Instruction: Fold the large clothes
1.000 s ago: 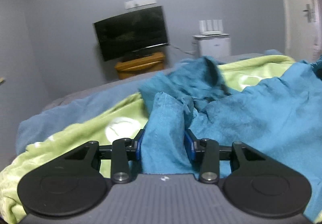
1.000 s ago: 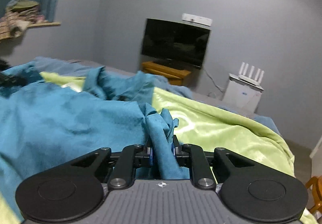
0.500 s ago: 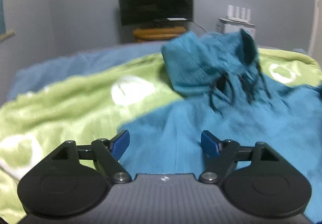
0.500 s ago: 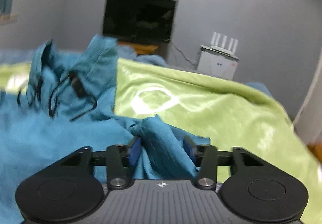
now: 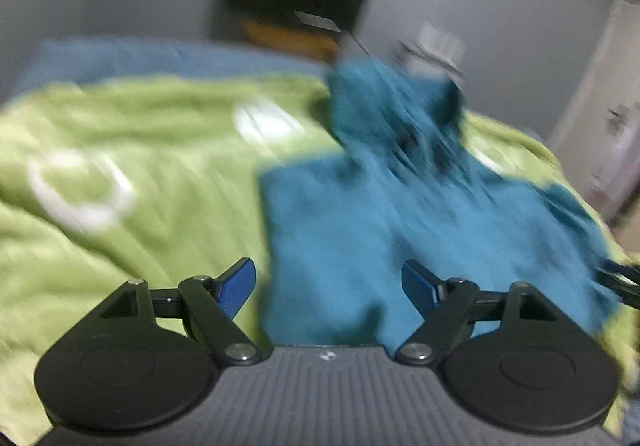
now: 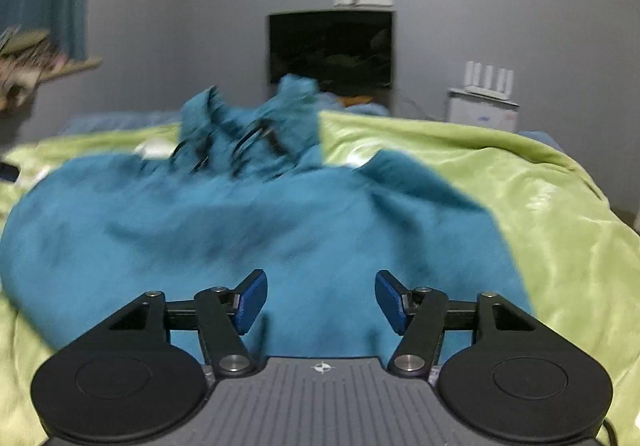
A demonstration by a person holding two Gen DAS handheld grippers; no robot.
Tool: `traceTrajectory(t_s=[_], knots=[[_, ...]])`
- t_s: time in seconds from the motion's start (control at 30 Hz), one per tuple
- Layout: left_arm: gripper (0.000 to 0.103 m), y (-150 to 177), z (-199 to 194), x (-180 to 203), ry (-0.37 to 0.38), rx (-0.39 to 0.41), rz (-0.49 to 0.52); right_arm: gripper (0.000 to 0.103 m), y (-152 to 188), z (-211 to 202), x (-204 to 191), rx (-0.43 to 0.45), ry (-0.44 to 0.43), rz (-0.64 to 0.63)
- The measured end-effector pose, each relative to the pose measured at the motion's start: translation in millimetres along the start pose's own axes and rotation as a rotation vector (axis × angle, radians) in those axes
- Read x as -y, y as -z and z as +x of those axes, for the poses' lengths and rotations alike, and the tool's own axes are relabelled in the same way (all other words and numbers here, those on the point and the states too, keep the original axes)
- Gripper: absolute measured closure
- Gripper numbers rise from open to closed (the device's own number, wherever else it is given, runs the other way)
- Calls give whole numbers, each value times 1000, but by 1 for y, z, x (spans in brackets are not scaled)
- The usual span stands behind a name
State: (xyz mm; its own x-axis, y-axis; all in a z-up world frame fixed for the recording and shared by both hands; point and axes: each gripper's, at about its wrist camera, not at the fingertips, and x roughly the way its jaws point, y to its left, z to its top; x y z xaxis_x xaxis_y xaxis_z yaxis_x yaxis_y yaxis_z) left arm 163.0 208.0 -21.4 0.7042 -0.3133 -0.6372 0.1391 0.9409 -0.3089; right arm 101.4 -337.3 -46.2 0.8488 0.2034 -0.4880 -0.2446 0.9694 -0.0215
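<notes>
Left gripper (image 5: 328, 284): jaws wide and opening further, blue pads clear of the cloth, nothing pinched between them. Right gripper (image 6: 320, 300): jaws likewise parted and opening, with teal fabric visible beyond the gap but not pressed by either pad. Ahead of both lies the teal hoodie (image 6: 256, 230) — spread across the centre of each frame on the green blanket (image 6: 540, 205) that covers the bed, its hood (image 6: 248, 125) and dark drawcords bunched toward the upper middle, near the television (image 6: 332, 45) on the far wall. In the left wrist view the garment's near left edge runs straight up from the lower centre, while the picture is too smeared to read finer creases. Judged step: letting the garment go after laying it out, ahead of the first fold. To do it well, the jaws should clear the fabric fully before either hand lifts away, so that no hem is dragged back into a ridge; the body panel in the lower centre of the right wrist view looks rumpled, and smoothing it outward would probably pay off. The bunched hood wants flattening first — otherwise any fold over it is likely to sit lumpy. The plush blanket may grip the cloth, so low sliding pulls risk wrinkling both layers.
</notes>
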Motion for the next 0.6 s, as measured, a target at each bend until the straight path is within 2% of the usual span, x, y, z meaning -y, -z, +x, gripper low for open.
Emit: traceTrajectory(t_s=[0.07,0.13,0.17,0.23,0.3,0.33,0.4,0.43,0.47,0.53,0.6], knots=[[23,14,5,7,69,-111,13,47,4,1,-8,-26,21,-66],[23,26,11,16,58,-211,53,49,7,4,-10,-55,60,-82],[23,33,14,23,22,-253,97,49,9,7,-8,-71,87,-69],[25,43,17,30,-42,-283,157,49,15,8,-3,-88,121,-31],[36,50,18,34,-55,-281,194,49,19,6,1,-87,119,-3],[46,52,19,32,-59,-287,188,49,22,4,4,-89,117,11],[56,54,20,27,-35,-302,165,49,28,3,9,-95,112,51],[67,55,20,29,-27,-306,177,48,32,3,12,-100,110,67],[73,56,20,31,-27,-308,190,48,34,4,14,-106,117,67],[79,59,15,36,-39,-317,212,49,40,9,18,-121,176,16],[80,65,10,38,-55,-339,236,48,47,13,27,-138,279,1]])
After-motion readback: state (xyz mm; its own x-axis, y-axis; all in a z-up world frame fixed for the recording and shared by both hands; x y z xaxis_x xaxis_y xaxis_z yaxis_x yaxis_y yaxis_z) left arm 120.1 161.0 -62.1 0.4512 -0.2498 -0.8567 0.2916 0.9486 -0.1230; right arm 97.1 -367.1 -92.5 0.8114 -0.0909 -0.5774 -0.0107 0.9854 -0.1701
